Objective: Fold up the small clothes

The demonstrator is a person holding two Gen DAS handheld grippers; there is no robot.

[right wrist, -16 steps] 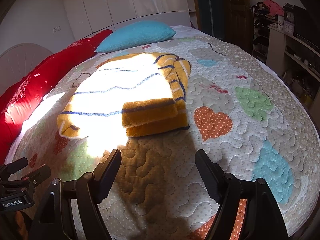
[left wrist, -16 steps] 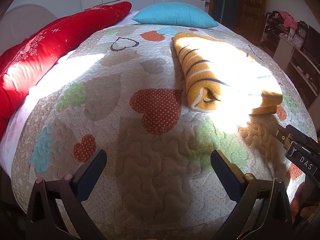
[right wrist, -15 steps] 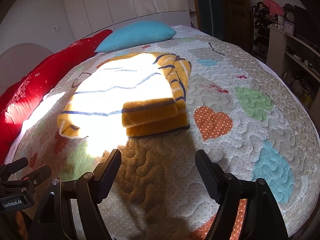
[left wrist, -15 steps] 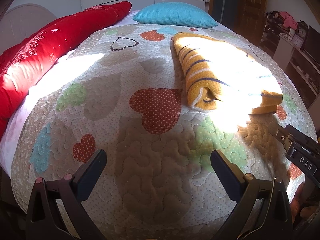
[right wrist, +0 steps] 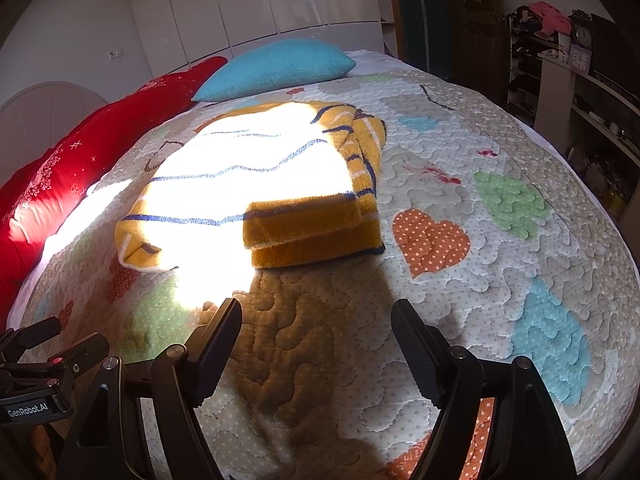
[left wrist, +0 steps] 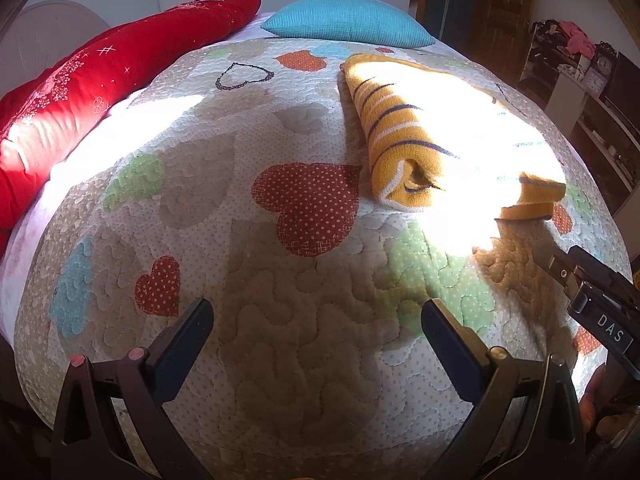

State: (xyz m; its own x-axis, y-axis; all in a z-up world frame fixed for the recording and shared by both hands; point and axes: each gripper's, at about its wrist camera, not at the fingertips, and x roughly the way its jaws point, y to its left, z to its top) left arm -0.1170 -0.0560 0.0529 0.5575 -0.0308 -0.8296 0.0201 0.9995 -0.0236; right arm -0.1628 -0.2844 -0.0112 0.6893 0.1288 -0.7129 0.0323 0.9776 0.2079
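On the quilt, folded yellow striped sweater, left gripper and right gripper jaws wide apart, empty

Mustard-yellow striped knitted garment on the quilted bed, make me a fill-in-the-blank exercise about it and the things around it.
1. The mustard-yellow striped knitted garment lies ____ on the heart-patterned quilt.
2. Behind the garment lies a pillow coloured ____.
3. The left gripper and the right gripper are both ____, with nothing between the fingers.
4. The long bolster along the bed's edge is ____.

Missing words: folded; turquoise; open; red
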